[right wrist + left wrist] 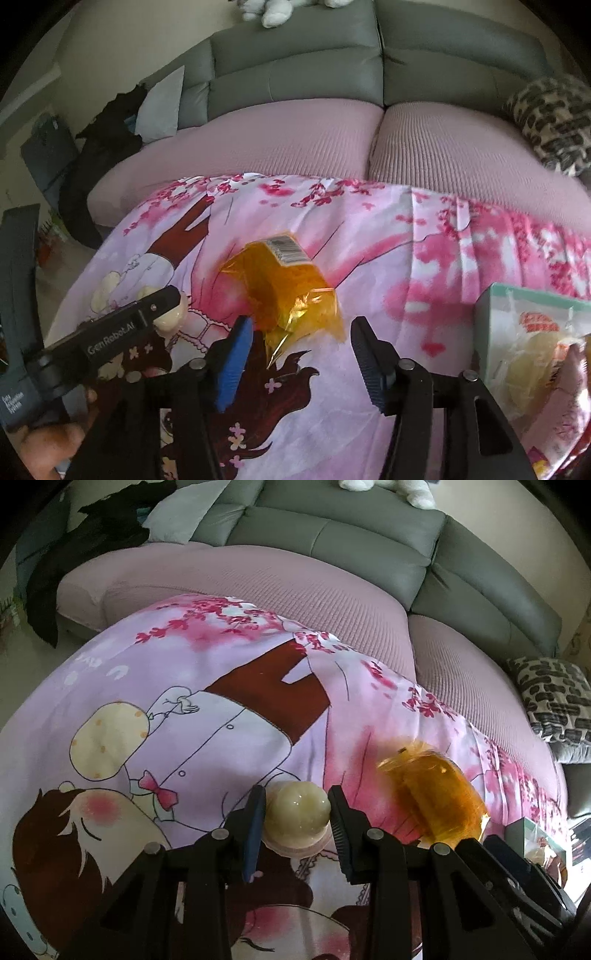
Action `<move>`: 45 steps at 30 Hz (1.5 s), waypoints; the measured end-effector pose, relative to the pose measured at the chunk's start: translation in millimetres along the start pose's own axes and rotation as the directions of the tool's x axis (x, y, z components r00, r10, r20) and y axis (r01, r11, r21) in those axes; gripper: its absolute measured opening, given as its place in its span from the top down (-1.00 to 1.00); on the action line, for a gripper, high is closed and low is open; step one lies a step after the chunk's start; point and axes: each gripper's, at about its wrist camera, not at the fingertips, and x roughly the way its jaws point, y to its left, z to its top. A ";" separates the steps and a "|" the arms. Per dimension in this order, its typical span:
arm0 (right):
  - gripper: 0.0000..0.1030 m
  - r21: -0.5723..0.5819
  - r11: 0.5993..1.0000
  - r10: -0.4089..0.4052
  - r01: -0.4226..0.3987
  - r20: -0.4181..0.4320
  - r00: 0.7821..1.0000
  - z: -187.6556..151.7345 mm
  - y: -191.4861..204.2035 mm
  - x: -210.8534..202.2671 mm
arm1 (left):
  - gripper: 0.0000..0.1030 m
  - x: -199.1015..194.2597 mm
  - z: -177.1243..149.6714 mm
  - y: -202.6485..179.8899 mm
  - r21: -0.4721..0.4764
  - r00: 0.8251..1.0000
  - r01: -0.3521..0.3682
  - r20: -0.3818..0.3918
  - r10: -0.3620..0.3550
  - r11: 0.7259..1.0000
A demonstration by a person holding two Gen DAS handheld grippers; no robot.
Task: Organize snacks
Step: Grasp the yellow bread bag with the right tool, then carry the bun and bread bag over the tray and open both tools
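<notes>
A pale cream jelly cup [295, 816] sits between the fingers of my left gripper [296, 793], which is shut on it just above the printed pink cloth [184, 672]. The right wrist view shows that same gripper [168, 301] at the left, with the cup [170, 319] peeking out beside it. An orange cellophane-wrapped snack [284, 284] lies on the cloth, its barcode label facing up. My right gripper [303, 323] is open around the wrapper's near edge, and the right pad stands apart from it. The orange snack [436, 794] lies to the right of the left gripper.
A mint-green box [517, 302] holding several wrapped snacks stands at the right edge of the cloth. Behind the cloth is a grey sofa [295, 70] with a pink seat cover [295, 140] and a patterned pillow [550, 122]. A hand [48, 454] shows lower left.
</notes>
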 end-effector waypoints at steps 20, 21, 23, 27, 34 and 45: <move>0.11 -0.180 0.978 -0.110 0.103 -0.032 0.993 12.5 27.0 29.9 | 0.30 3.1 0.4 13.0 -0.045 0.998 0.069 -0.004 -0.069 0.997; 0.14 -0.185 0.978 -0.107 0.100 -0.028 0.994 11.4 28.1 28.3 | 0.30 3.0 0.4 12.8 -0.044 0.998 0.068 -0.004 -0.069 0.997; 0.18 -0.187 0.978 -0.100 0.095 -0.022 0.995 9.5 29.8 25.8 | 0.30 2.8 0.4 12.1 -0.041 0.998 0.065 -0.004 -0.065 0.997; 0.20 -0.165 0.983 -0.079 0.075 -0.017 0.997 4.0 29.9 13.9 | 0.30 -0.2 1.3 8.7 -0.029 0.998 0.056 0.000 -0.056 0.998; 0.21 -0.094 0.993 -0.064 0.067 0.029 0.998 -0.2 24.7 -29.8 | 0.30 -22.5 4.3 11.2 -0.041 0.999 0.043 0.020 -0.043 0.998; 0.21 0.014 0.996 -0.084 0.083 0.086 0.993 -15.3 1.1 -107.7 | 0.30 -91.1 -4.1 -28.8 0.014 0.993 0.083 0.084 -0.083 0.996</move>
